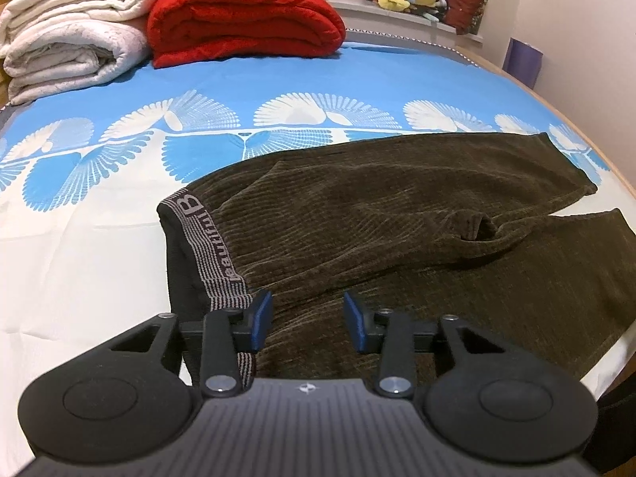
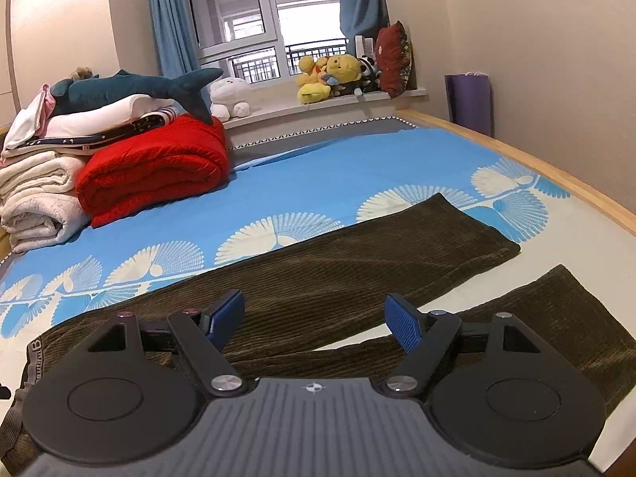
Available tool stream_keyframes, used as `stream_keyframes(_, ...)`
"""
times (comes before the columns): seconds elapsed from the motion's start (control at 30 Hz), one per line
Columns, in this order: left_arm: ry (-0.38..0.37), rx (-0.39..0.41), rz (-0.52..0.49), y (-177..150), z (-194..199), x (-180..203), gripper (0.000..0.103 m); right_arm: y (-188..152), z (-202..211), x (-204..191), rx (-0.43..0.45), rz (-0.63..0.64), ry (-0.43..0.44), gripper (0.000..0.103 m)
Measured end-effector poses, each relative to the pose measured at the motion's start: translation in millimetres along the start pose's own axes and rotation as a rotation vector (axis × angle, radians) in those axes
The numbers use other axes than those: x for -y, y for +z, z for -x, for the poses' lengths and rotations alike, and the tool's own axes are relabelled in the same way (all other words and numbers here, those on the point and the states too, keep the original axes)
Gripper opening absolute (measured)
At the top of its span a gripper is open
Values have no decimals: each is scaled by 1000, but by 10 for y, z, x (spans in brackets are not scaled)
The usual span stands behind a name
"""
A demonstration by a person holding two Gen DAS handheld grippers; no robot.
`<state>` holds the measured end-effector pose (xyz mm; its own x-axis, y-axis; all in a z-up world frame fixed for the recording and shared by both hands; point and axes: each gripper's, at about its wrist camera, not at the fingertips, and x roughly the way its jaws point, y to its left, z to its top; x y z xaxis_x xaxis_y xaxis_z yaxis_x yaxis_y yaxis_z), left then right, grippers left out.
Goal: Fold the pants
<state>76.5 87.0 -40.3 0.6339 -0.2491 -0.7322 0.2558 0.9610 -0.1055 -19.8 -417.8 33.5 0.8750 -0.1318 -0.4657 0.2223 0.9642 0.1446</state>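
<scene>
Pants (image 1: 397,214) lie flat on the bed (image 1: 99,278), legs parted in a V, well clear of the red blanket (image 1: 246,20) at the bed's far end. The waistband (image 1: 198,238) is the landmark here. Left gripper (image 1: 308,318) hovers just beside the waistband's near end, over the hip cloth; its jaws stand partly spread, no cloth visibly between the pads. Right gripper (image 2: 314,320) hangs farther from the waistband, above the crotch where the two legs divide; its jaws are spread wide and empty.

The step in hand is judged to be the first pinch at the waist. To do it well, lower the left pads until they straddle both layers at the waistband's edge, then close. The right should take the near leg (image 2: 536,318) away from the waistband, so both lift together and lay it evenly over the far leg (image 2: 397,246).
</scene>
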Motion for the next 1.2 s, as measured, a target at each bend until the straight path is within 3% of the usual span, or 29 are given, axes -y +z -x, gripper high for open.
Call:
stream_keyframes(0.1,-4,-6,-9,-5,-5,11,39,3,4,-1,2,-2,-1,77)
stream_keyframes(0.2,-4,-13,-18,-10,-13,20,35,1,-3,-16,0,2,1,68)
stream_keyframes(0.27,-2,-19,-22,-14,-21,21,31,1,-10,-31,-3,6,9,51)
stream_keyframes(0.37,6,-23,-24,-20,-22,18,28,0,-42,-63,-16,21,19,34)
stream_keyframes(0.67,21,-16,-28,18,-26,25,16,-35,-196,-251,-67,102,19,32)
stream_keyframes(0.73,18,-14,-27,34,-33,24,8,-36,-229,-291,-72,117,21,32)
stream_keyframes(0.83,41,-15,-28,70,-76,14,4,-34,-276,-320,-79,129,32,32)
stream_keyframes(1.2,62,-9,5,290,-281,-69,5,17,-417,-349,-74,153,24,16)
